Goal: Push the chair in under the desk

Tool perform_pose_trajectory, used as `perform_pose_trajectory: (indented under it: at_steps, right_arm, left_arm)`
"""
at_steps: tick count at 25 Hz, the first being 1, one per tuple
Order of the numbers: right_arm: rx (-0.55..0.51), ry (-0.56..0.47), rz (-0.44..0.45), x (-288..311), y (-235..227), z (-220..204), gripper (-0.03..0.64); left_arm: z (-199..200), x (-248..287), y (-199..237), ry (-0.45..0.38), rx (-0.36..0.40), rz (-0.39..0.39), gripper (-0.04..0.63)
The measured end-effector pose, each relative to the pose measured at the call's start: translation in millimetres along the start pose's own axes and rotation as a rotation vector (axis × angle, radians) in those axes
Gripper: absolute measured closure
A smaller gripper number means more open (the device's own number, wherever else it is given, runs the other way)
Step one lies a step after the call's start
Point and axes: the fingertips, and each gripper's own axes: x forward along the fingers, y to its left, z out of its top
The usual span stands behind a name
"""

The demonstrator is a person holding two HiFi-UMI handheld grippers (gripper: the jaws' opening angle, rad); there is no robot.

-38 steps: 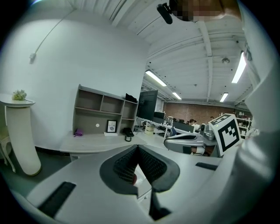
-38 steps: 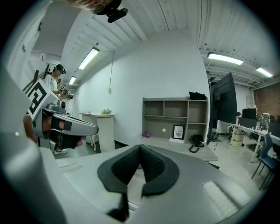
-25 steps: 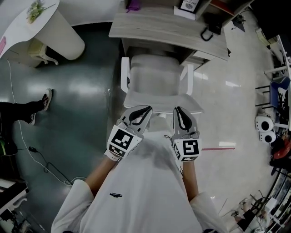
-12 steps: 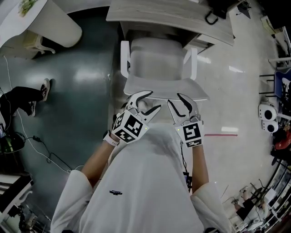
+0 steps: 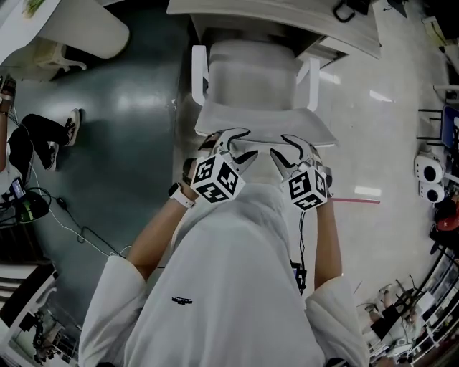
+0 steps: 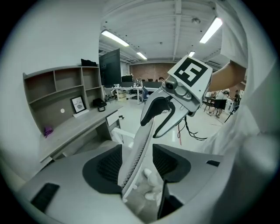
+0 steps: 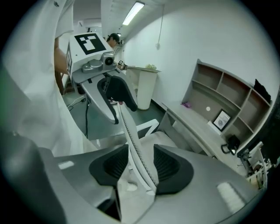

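The white chair (image 5: pixel 247 79) stands with its seat partly under the pale wooden desk (image 5: pixel 287 11). Its backrest top edge (image 5: pixel 265 130) faces me. My left gripper (image 5: pixel 240 145) and right gripper (image 5: pixel 283 147) sit side by side on that edge. The jaws of both are opening. In the left gripper view the thin backrest edge (image 6: pixel 138 153) runs between the pads of the left gripper (image 6: pixel 136 164) with gaps on both sides. In the right gripper view the backrest edge (image 7: pixel 138 157) likewise passes loose through the right gripper (image 7: pixel 141 164).
A round white table (image 5: pixel 79 25) stands at the far left, with a person's leg and shoe (image 5: pixel 43 132) beside it. Cables (image 5: pixel 72 222) lie on the dark floor at left. White devices (image 5: pixel 430 179) sit at right. Shelves (image 6: pixel 61 85) rise over the desk.
Both grippers have gone from shut to wide open on the backrest edge. The chair sits further under the desk than a second ago.
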Motion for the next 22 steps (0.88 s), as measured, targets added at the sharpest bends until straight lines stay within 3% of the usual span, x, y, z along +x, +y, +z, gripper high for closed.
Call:
perform_pose_trajectory:
  at_steps: [9,13,22]
  right_arm:
    - [-0.131,0.082,0.062,25.1,2.7,-23.0,0.437]
    - [-0.22,0.14,0.044,37.3,1.2,-34.5,0.476]
    - [-0.204,0.135,0.043,38.5,-2.9,-31.3,0.477]
  left_arm:
    - [-32.8,31.3,-0.1,0.223,0.175,-0.008,0.371]
    - [-37.8,40.5,4.9,0.23,0.17,-0.004,0.43]
    - [-37.4,41.8,9.3,0.24,0.166,-0.002,0.437]
